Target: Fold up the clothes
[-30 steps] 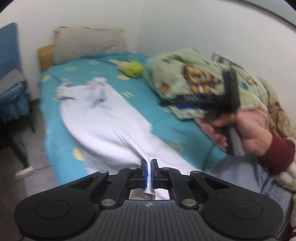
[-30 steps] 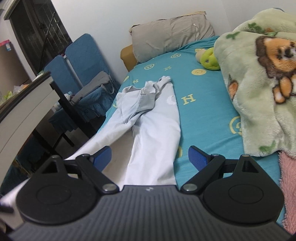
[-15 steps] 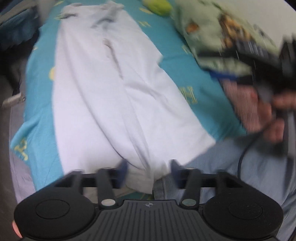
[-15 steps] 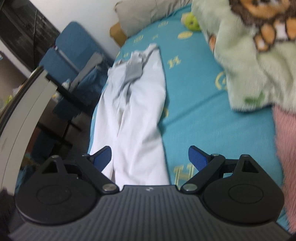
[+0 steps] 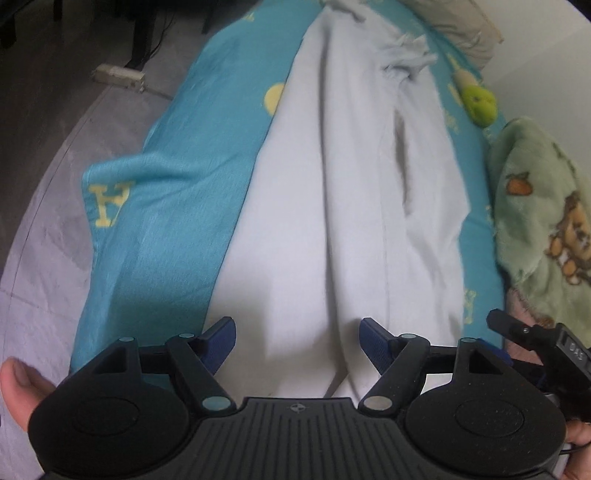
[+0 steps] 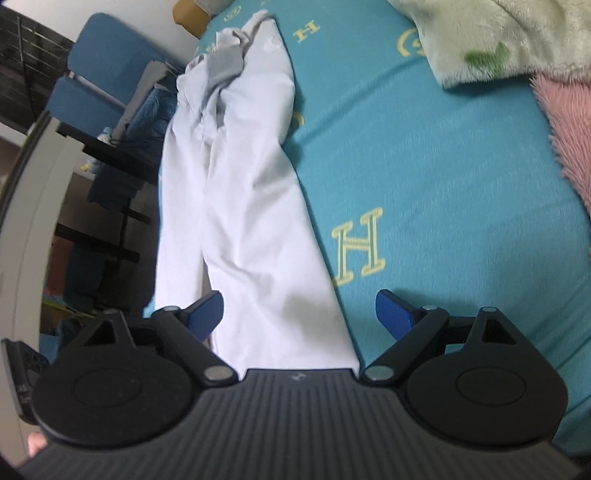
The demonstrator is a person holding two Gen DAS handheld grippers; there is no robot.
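A pair of white trousers (image 5: 354, 192) lies lengthwise on the teal bed sheet (image 5: 162, 221), legs side by side, the rumpled waist at the far end. My left gripper (image 5: 297, 338) is open and empty, just above the near leg ends. My right gripper (image 6: 300, 314) is open and empty too, over the near end of the trousers (image 6: 251, 221), whose right edge runs between its fingers. The right gripper's tip (image 5: 524, 332) shows at the lower right of the left wrist view.
A green cartoon blanket (image 5: 546, 221) and a pink fleece (image 6: 569, 140) lie to the right of the trousers. A green plush toy (image 5: 478, 101) and a pillow (image 5: 458, 33) sit near the head. Blue chairs (image 6: 99, 74) and a desk (image 6: 44, 177) stand left of the bed.
My left gripper opened and let go of the trouser leg end, which now lies flat on the bed. Both grippers tilted down over the near end of the trousers.
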